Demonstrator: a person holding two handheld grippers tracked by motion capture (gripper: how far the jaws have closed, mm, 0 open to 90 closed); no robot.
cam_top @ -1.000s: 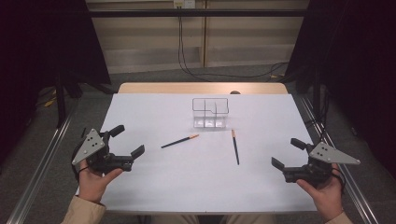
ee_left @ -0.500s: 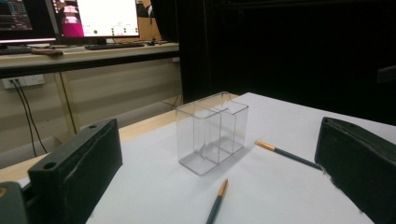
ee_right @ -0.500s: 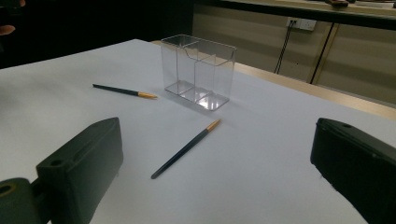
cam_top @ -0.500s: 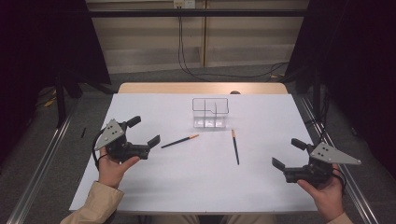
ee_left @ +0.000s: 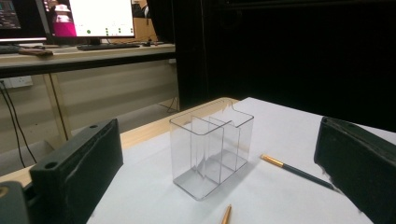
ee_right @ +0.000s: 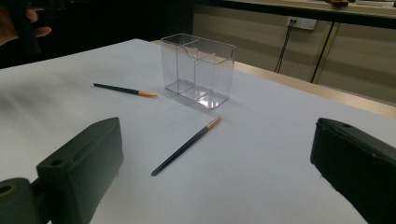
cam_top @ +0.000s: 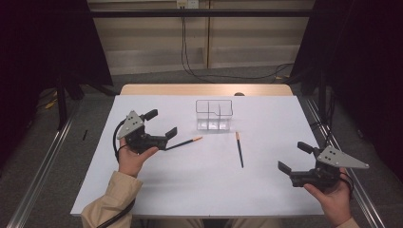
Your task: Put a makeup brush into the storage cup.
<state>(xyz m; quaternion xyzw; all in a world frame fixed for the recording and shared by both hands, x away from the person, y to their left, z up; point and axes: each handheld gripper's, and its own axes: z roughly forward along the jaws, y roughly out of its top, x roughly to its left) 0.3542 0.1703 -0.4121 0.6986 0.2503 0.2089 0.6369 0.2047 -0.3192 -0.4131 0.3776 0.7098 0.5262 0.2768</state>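
Open white table [cam_top: 199, 190] between tools, clear organizer [cam_top: 214, 114] (far side) upright, two pencils flat

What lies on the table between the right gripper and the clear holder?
One dark pencil lies on the white table between the right gripper and the clear holder, touching neither; this shows in the high view and the right gripper view.

My left tongs [cam_top: 160, 124] and right tongs [cam_top: 291, 157] are matte black, each topped with a grey three-cornered plate dotted with small holes. A black cable loops off the left one; that arm wears a tan sleeve [cam_top: 110, 203].
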